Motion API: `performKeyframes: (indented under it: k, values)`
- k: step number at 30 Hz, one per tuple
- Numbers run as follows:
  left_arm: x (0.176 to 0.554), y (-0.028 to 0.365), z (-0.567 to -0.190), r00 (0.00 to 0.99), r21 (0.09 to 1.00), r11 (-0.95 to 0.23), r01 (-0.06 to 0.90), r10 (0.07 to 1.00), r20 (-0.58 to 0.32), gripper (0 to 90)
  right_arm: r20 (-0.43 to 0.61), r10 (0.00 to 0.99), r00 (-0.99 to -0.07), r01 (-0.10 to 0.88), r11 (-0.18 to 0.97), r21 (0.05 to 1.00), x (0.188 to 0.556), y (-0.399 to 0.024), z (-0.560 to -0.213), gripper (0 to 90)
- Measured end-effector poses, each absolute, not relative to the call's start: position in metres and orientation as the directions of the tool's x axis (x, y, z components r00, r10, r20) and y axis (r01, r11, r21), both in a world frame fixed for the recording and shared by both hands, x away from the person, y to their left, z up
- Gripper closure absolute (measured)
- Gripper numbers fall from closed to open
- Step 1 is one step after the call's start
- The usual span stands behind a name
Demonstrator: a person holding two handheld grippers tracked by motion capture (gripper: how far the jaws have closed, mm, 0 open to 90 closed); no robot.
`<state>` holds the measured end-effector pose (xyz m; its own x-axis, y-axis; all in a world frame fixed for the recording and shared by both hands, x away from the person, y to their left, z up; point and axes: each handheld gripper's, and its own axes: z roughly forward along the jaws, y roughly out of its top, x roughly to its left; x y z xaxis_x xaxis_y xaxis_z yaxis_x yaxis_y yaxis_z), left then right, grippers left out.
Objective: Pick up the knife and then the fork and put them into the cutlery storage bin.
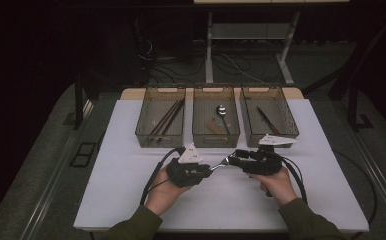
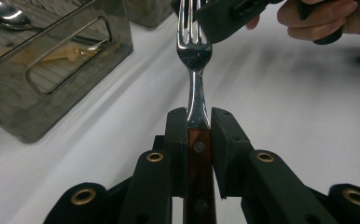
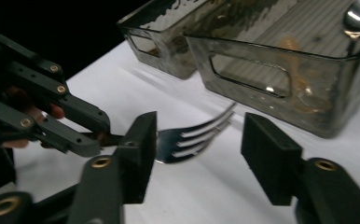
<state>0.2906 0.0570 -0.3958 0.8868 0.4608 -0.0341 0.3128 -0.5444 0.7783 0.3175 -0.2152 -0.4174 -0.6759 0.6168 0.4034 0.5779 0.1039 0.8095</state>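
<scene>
The high view looks forward and down from above the near edge of the table (image 1: 131, 200), taking in its whole top. The left gripper view sits close behind its jaws, facing the fork (image 2: 194, 51). The right gripper view, equally close, shares that fork (image 3: 192, 140) and the middle bin (image 3: 280, 79).

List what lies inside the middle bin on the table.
The middle bin holds a metal spoon with its bowl toward the far end, and a brownish wooden-looking piece beside its handle. The tinted near wall blurs whatever lies against it, so nothing more can be confirmed.
</scene>
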Motion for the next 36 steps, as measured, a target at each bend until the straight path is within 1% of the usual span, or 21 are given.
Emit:
performKeyframes:
  k: [3,5,16,22,28,33,36]
  values:
    - [0.291,0.058,-0.396,0.885,0.782,-0.541,0.310,0.464,-0.030,78.0,0.442,0.597,-0.670,0.600,0.085,0.795,0.319,-0.215,-0.419,55.1]
    - [0.291,0.059,-0.396,0.884,0.781,-0.540,0.313,0.467,-0.031,78.0,0.448,0.593,-0.669,0.601,0.077,0.796,0.320,-0.215,-0.420,58.2]
    - [0.291,0.058,-0.397,0.880,0.787,-0.532,0.313,0.473,-0.030,77.9,0.475,0.578,-0.664,0.609,0.048,0.792,0.321,-0.216,-0.419,71.6]
    - [0.292,0.058,-0.399,0.880,0.782,-0.538,0.315,0.473,-0.029,77.9,0.493,0.563,-0.663,0.607,0.018,0.795,0.325,-0.215,-0.418,76.8]
    - [0.293,0.062,-0.398,0.873,0.791,-0.522,0.319,0.487,-0.032,77.8,0.501,0.550,-0.668,0.602,0.004,0.799,0.329,-0.209,-0.411,79.2]
    - [0.293,0.061,-0.399,0.874,0.794,-0.515,0.324,0.485,-0.043,77.0,0.482,0.548,-0.684,0.578,0.003,0.816,0.331,-0.202,-0.405,82.8]
    - [0.294,0.063,-0.399,0.874,0.800,-0.498,0.334,0.482,-0.065,76.4,0.473,0.552,-0.687,0.567,-0.002,0.824,0.332,-0.198,-0.401,84.1]
